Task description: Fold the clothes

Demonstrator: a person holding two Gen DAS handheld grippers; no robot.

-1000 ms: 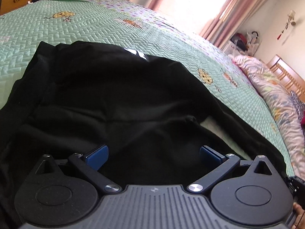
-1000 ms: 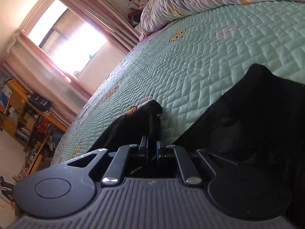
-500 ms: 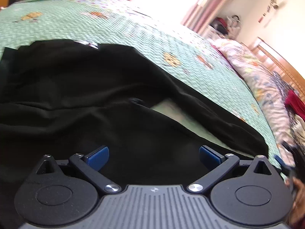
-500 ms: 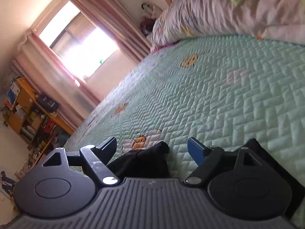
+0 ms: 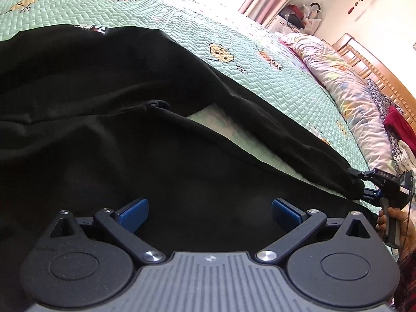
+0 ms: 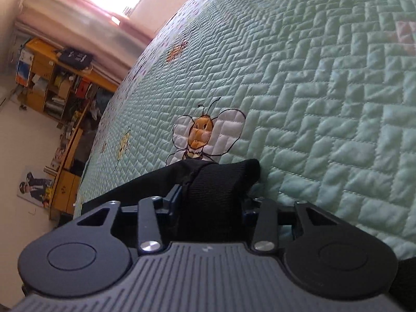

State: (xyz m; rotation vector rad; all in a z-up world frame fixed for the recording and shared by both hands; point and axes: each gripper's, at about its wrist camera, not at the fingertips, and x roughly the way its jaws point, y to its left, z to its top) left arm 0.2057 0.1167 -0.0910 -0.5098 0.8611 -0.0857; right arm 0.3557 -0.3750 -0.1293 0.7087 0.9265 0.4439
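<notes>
The bed [image 5: 273,59] under its green quilted cover fills both views. The left wrist view alone shows the whole spread of the black garment [image 5: 109,119] across it, one long sleeve [image 5: 286,140] running off to the right, a strip of cover showing between sleeve and body. It also shows a rumpled flowered quilt [image 5: 340,83] by the wooden headboard [image 5: 374,65]. The right wrist view alone shows a yellow shelf unit [image 6: 49,83] packed with boxes and small things too blurred to name, a dark bag [image 6: 75,57] on top of it, and a bee [image 6: 202,135] stitched into the cover.

The left claw [image 5: 209,212] hangs over the garment's body with its blue pads [image 5: 134,213] wide apart and nothing between them. The right claw [image 6: 212,202] has just been closing; the sleeve's cuff [image 6: 221,179] sits bunched between its jaws and looks pinched. In the left wrist view that right claw [image 5: 360,182] meets the sleeve end at the far right edge, with the right hand [image 5: 397,223] on its handle.
</notes>
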